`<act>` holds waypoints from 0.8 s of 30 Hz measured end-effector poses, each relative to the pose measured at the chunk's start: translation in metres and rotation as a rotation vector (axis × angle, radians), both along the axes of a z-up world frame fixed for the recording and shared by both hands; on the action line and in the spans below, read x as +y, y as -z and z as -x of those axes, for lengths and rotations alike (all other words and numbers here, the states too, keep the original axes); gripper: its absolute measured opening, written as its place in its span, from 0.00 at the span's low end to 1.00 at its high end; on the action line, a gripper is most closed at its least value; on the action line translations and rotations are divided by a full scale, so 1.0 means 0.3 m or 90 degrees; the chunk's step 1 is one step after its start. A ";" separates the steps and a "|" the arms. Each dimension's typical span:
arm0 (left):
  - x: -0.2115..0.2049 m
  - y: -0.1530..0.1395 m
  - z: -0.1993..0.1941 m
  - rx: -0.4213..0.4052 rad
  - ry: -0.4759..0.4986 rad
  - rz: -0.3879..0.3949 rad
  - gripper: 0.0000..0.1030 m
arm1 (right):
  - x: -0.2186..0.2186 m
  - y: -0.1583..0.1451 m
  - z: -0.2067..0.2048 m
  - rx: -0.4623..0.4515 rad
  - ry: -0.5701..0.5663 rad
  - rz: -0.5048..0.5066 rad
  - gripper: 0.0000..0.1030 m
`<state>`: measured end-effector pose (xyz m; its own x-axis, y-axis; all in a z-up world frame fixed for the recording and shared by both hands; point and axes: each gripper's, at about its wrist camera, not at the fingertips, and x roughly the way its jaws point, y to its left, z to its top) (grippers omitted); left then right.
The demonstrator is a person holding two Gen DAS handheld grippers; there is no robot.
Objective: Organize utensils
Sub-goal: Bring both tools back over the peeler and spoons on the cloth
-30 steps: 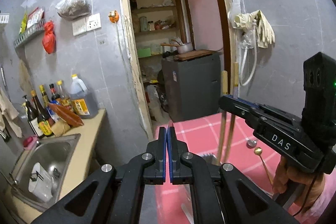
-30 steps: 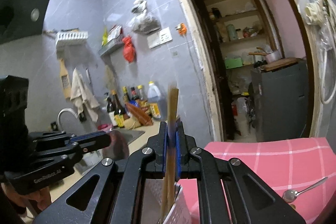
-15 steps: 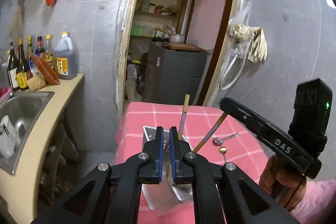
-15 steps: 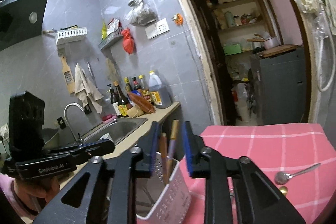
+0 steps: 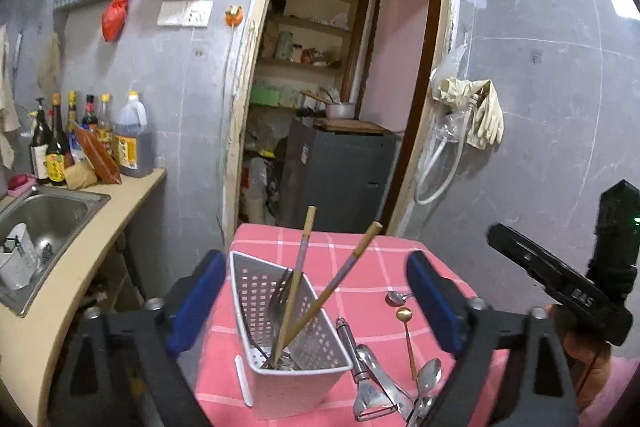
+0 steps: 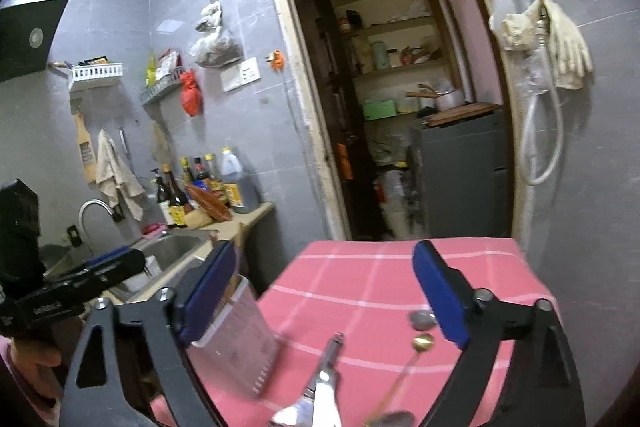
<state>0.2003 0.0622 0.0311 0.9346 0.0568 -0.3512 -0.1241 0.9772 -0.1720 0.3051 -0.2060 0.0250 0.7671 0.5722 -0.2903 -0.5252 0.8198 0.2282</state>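
A white perforated utensil holder (image 5: 280,339) stands on the pink checked table (image 5: 360,291), with two chopsticks (image 5: 340,287) and a fork (image 5: 278,301) in it. My left gripper (image 5: 316,303) is open and empty, its jaws wide on either side of the holder. To the holder's right lie a peeler (image 5: 360,367), silver spoons (image 5: 428,375) and a small gold spoon (image 5: 405,327). My right gripper (image 6: 324,303) is open and empty above the table, with the holder (image 6: 236,339) at its left finger, and the peeler (image 6: 320,375) and gold spoon (image 6: 420,343) below it.
A beige counter with a steel sink (image 5: 44,219) and sauce bottles (image 5: 80,143) runs along the left. A doorway (image 5: 332,107) with a grey cabinet is behind the table. Gloves and a hose (image 5: 472,115) hang on the right wall.
Both grippers have opened wide; the right one let go of the chopsticks, which now stand in the holder. Both views tilted down toward the table.
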 end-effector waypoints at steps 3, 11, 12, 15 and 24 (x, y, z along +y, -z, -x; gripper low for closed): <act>-0.058 0.018 0.027 -0.008 -0.020 -0.014 0.99 | -0.049 0.017 0.017 0.007 0.015 0.019 0.96; -0.164 0.124 0.109 0.026 -0.074 0.000 0.99 | -0.166 0.132 0.050 0.065 0.020 0.063 0.97; -0.173 0.137 0.115 0.032 -0.078 0.000 0.99 | -0.179 0.157 0.049 0.077 0.015 0.069 0.97; -0.210 0.188 0.138 0.049 -0.087 0.002 0.99 | -0.205 0.223 0.039 0.105 -0.002 0.076 0.97; -0.260 0.361 0.086 0.137 -0.060 0.068 0.99 | -0.222 0.448 -0.041 0.215 -0.072 0.076 0.96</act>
<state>0.1744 -0.0157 -0.0772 0.8300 0.0927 -0.5500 -0.2591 0.9374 -0.2329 0.3174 -0.2726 -0.1092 0.5511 0.5948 -0.5852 -0.5254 0.7922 0.3105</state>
